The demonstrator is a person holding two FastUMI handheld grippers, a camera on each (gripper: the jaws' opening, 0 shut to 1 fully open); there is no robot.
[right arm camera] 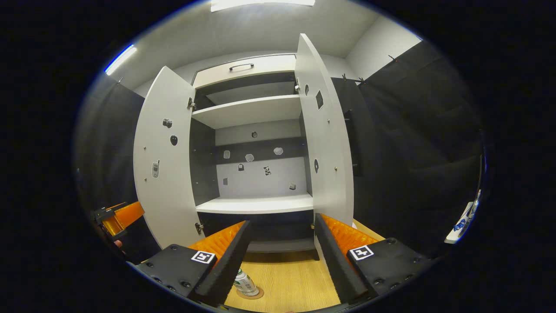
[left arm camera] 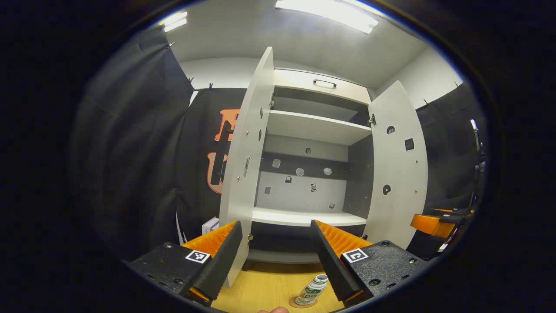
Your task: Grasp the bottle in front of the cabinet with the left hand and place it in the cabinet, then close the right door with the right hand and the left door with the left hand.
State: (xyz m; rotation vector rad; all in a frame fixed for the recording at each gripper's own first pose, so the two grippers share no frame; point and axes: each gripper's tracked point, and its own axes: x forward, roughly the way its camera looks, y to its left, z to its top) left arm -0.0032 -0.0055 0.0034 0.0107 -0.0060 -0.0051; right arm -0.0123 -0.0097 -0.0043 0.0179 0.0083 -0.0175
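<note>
Wood floor (left arm camera: pixel 265 289): one bottle (left arm camera: pixel 312 291) upright on a coaster before one cabinet (left arm camera: pixel 304 130). Two doors, left (left arm camera: pixel 245 165) and right (left arm camera: pixel 397 169), open. Two shelves. Left gripper (left arm camera: pixel 276 256) and right gripper (right arm camera: pixel 281 256): wide, empty.

One cabinet (left arm camera: pixel 312 130). Two doors, both open: left door (left arm camera: pixel 245 165), right door (left arm camera: pixel 397 169). One drawer front at top, one handle (left arm camera: pixel 324 83). Two white shelves visible inside: upper shelf (left arm camera: pixel 315 126), lower shelf (left arm camera: pixel 304 216). One bottle (left arm camera: pixel 312 290) upright on one round coaster (left arm camera: pixel 299 304). Two ceiling light strips (left arm camera: pixel 325 15). Two hand-held grippers: left hand-held gripper (left arm camera: pixel 276 261), right hand-held gripper (right arm camera: pixel 281 261).
</note>
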